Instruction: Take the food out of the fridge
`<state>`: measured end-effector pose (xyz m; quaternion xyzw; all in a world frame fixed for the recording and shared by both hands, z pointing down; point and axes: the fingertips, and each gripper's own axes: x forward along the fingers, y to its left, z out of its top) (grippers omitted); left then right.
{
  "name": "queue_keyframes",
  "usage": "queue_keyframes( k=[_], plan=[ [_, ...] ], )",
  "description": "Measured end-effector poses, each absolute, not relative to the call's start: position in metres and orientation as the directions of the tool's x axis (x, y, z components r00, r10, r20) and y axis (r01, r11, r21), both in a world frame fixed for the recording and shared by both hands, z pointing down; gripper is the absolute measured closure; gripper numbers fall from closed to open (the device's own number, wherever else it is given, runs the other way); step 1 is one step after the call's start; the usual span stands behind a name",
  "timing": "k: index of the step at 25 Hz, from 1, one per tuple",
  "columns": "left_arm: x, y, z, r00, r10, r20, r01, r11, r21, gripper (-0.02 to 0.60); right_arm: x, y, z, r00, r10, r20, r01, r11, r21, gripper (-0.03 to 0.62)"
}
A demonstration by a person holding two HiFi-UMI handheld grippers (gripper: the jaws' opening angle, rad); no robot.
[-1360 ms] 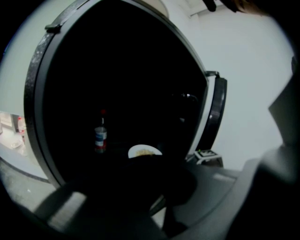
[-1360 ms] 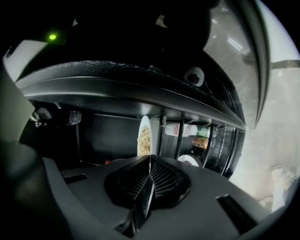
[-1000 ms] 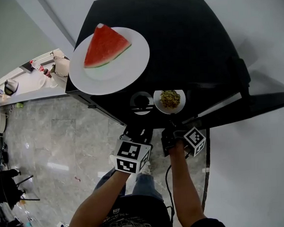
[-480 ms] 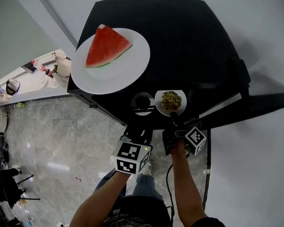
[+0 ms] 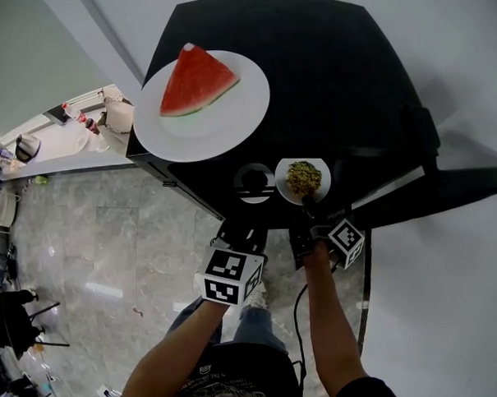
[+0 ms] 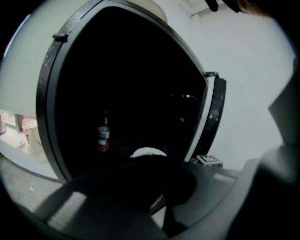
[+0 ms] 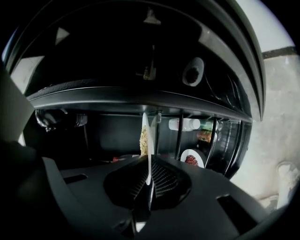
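While the right claw (image 7: 149,171) is clamped on the rim of a small white plate (image 7: 148,140), that plate sits at the open front of the black fridge (image 5: 334,83), just outside its shelves, with a heap of yellow-green food (image 5: 303,176) on it. Seen along the claw, the plate is edge-on and its rim is pinched between the ribbed pads. Beside it at the fridge's front edge is a round dish (image 5: 241,190) with a dark centre. The left claw (image 5: 238,231) is below that dish, facing the fridge opening; its jaws lie in deep shadow under a dark rounded shape, and I cannot tell whether they are parted or gripping. On the fridge's top rests a large white plate (image 5: 245,111) carrying a watermelon wedge (image 5: 196,82). Deeper inside the fridge stand a plate of red food (image 7: 191,159) and a bottle (image 6: 103,133).
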<state>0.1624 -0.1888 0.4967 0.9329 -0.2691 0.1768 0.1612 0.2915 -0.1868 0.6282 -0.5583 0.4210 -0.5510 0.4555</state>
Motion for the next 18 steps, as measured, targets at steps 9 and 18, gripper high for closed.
queue_keyframes(
  k=[9,18],
  plan=[
    [0.158,-0.180,0.474,0.804,-0.451,0.389,-0.550,-0.812,0.195,0.581,0.270,-0.157,0.578,-0.002,-0.986,0.164,0.015,-0.164,-0.986,0.583],
    [0.131,-0.169,0.427,0.833,-0.448,0.326,-0.518,-0.838,0.170,0.580,0.223,-0.105,0.482,-0.010,-0.993,0.115,0.043,-0.116,-0.992,0.583]
  ],
)
